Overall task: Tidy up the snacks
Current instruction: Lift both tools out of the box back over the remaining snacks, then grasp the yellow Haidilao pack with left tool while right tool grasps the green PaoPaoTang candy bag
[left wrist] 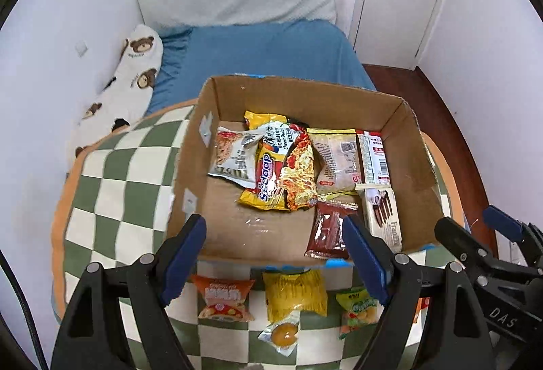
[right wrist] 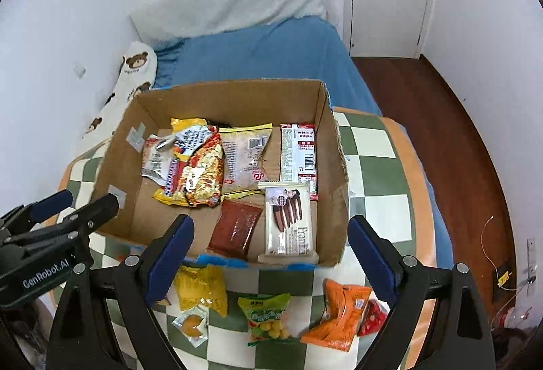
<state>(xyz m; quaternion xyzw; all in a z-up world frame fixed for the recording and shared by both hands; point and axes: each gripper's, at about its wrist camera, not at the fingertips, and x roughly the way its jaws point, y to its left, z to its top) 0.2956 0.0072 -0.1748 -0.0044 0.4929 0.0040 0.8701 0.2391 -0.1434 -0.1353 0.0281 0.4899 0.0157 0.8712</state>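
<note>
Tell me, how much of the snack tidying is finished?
About half, it seems. Several packs, like the Sedaap noodles and Franzzi biscuits, already lie in the cardboard box. Both grippers, left and right, are open and hold nothing. The yellow pack, green pack and orange pack remain outside.

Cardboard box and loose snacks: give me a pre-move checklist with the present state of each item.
1. Left hand-held gripper open and holding nothing: ok.
2. Right hand-held gripper open and holding nothing: ok.
3. Cardboard box open-topped, bare floor at its near left: ok.
4. All snacks boxed: not ok; the yellow packet, green packet, orange packet and small clear packet lie on the checkered cushion.
5. Box firmly seated on the soft cushion: cannot tell.
6. Left hand-held gripper clear of the right one's path: cannot tell.
</note>
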